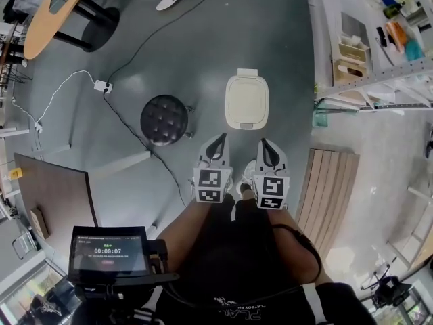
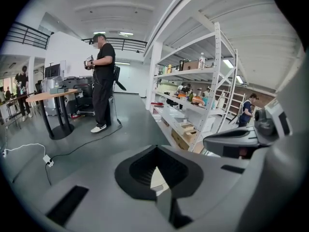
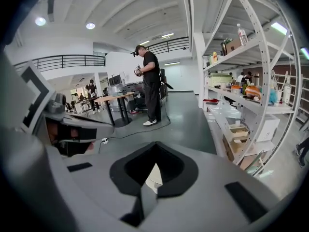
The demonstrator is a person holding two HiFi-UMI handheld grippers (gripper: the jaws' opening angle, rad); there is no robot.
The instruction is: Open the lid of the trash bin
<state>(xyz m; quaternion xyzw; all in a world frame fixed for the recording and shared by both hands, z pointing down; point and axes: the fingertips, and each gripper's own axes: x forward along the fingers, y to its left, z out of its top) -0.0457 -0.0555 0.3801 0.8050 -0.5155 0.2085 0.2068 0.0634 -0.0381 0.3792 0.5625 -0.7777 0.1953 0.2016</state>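
While standing over the grey floor [image 1: 203,46], found nothing yet laid on the target.

Far left: round table [image 1: 54,12]; white power strip [image 1: 103,85] with cable trailing across the floor.

Next: black tufted stool [image 1: 164,119], well apart from both claws.

Left claw [image 1: 219,138]: jaws pressed together, gripping nothing. Only a sliver of white bin visible through its window in the left gripper view.

Trash bin [image 1: 246,100]: white, rectangular, on the floor straight ahead of both claws and centred between them. Lid [image 1: 246,93] down flat. Long axis running away from the wearer, in line with both claws. Hinge apparently at the far end and a small tab at the near edge; judged, not confirmed.

Right claw [image 1: 266,143]: likewise closed tight and empty, level with the left, pointing at the bin.

Neither claw clearly nearer. Bin near but untouched.

Further right: slatted wooden panel [image 1: 331,195], then metal shelving [image 1: 379,59].

Assessment: opening not begun. Coming move, as judged: short advance forward and down onto the lid's near edge, either claw equally placed for it.
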